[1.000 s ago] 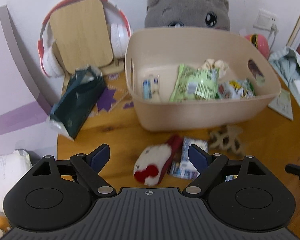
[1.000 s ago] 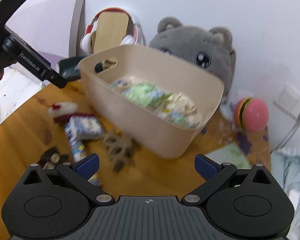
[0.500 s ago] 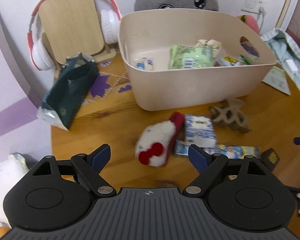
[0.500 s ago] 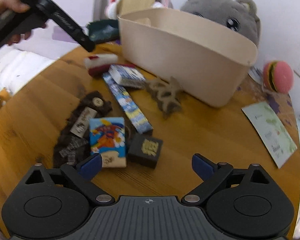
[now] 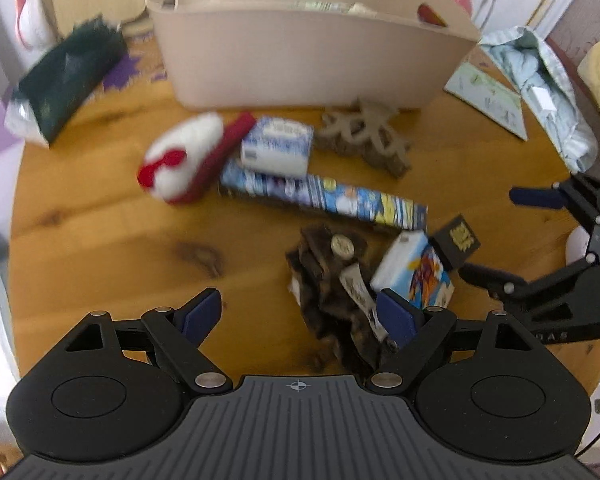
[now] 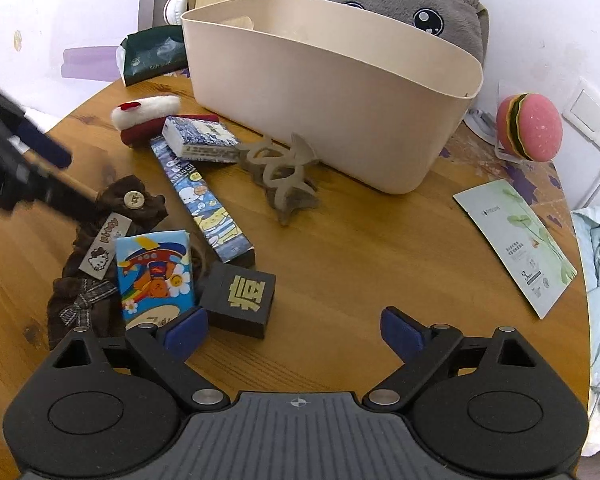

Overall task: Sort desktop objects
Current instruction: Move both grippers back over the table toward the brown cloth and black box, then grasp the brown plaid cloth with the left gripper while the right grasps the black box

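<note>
round wooden table [image 6: 380, 264], warm grain, strewn with small things: fuzzy brown scrunchie [image 6: 100, 248] with button and cloth label, glossy cartoon tissue pack [image 6: 154, 276], matte black cube box [image 6: 240, 300], long printed carton [image 6: 204, 204], plush white-and-red piece [image 6: 146, 114]. smooth beige plastic bin [image 6: 340, 92] behind, apart from them. right gripper [image 6: 294, 330] spread wide, nothing between pads, just having narrowed slightly. left gripper [image 5: 298, 314] likewise agape, empty, over the scrunchie's edge
</note>
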Available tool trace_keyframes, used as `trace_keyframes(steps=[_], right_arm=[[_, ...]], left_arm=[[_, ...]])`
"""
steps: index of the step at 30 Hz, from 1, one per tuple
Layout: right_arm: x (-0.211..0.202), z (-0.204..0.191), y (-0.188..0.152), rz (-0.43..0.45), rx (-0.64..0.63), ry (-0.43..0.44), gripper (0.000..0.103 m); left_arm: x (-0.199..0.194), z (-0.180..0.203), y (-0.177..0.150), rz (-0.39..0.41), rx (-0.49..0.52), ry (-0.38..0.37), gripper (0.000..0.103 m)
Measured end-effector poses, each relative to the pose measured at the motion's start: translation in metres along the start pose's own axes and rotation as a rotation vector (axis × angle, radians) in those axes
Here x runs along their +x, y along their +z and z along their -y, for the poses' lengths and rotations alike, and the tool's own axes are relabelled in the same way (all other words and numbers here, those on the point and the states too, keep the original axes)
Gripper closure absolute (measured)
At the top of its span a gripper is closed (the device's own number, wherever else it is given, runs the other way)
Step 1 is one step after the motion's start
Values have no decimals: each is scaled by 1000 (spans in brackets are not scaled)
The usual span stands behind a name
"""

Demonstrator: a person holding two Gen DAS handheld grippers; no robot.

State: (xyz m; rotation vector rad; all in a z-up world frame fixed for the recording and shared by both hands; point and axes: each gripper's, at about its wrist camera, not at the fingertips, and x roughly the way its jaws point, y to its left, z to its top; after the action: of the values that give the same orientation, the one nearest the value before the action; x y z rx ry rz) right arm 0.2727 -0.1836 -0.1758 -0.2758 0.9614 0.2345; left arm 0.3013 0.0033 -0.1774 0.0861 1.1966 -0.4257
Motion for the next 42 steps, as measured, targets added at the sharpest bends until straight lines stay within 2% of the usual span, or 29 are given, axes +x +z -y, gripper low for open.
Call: trace_keyframes(steps=[6, 14, 19, 23, 25, 28, 30, 34, 36, 42], right_arm=[[11, -3, 6, -14, -24, 3, 8], [23, -7, 12, -19, -21, 25, 11], [31, -12, 16, -17, -83, 43, 22], [35, -8, 17, -20, -139, 91, 28], [36, -6, 16, -24, -166, 122, 34], [36, -6, 16, -20, -200, 164, 44], [35, -7, 17, -19, -227, 183, 52], [33, -11, 19, -22, -257, 210, 62], [32, -11, 19, -27, -261, 229, 71], [28, -12, 17, -36, -261, 236, 73]], left_arm=[[12, 2, -12, -36, -71, 6, 16], [27, 8, -10, -67, -143, 9, 17], [34, 14, -11, -77, -145, 34, 19], [35, 16, -12, -79, -160, 48, 19], [35, 17, -12, -82, -167, 57, 20], [34, 22, -11, -71, -168, 84, 33], [33, 25, -11, -58, -150, 112, 46], [32, 22, -9, -51, -157, 117, 53], [31, 20, -9, -49, -162, 113, 57], [29, 18, -12, -51, -175, 106, 59]])
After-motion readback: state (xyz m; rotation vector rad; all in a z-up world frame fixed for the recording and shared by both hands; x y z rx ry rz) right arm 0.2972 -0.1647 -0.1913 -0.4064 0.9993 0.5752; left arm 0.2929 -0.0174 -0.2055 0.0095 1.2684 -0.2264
